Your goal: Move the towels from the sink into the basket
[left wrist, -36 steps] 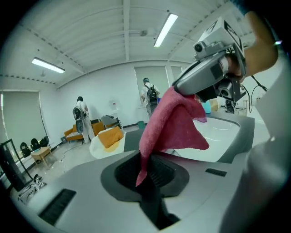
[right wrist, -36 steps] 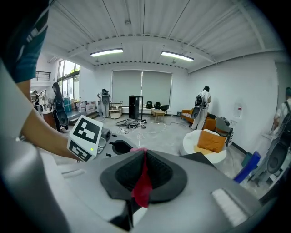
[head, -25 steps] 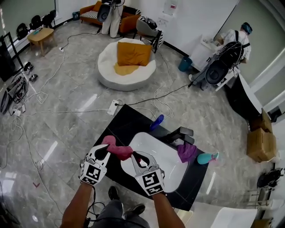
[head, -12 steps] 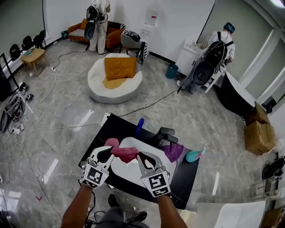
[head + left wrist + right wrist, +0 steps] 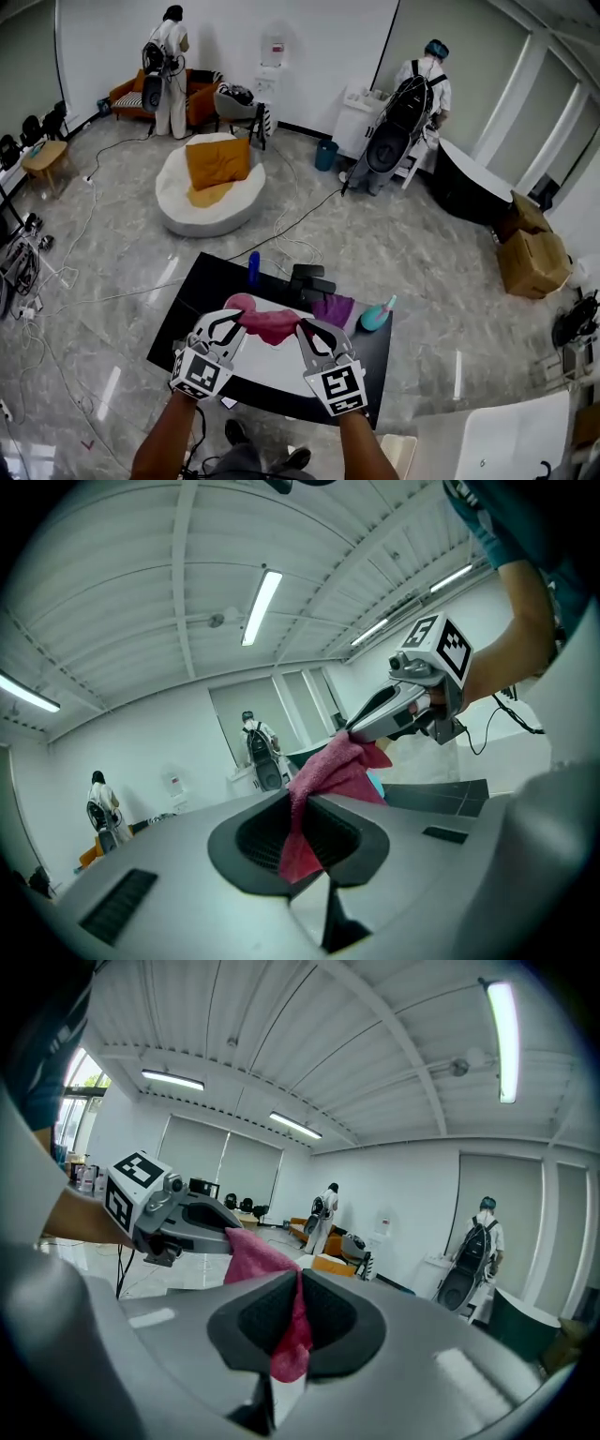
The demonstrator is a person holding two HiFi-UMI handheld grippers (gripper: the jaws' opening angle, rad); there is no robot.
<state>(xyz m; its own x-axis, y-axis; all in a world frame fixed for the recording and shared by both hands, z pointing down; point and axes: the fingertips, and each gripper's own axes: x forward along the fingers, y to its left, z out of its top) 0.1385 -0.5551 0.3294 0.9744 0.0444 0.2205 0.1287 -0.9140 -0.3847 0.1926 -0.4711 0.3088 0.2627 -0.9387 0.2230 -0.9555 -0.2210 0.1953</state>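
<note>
Pink towel (image 5: 272,325) spans left-to-right above the sink (image 5: 267,367), one end clamped in the left gripper (image 5: 240,320), the other in the right gripper (image 5: 302,328); neither nearer, no basket in view.

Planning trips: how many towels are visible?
2: red towel clamped by left gripper and right gripper; purple towel by the tap. Pink lump beside left gripper: maybe a third.

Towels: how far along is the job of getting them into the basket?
Nothing looks done: no basket is in view. In hand: the left gripper and right gripper both clamp one pink towel, held over the sink. Left: a purple towel lies by the tap.
</note>
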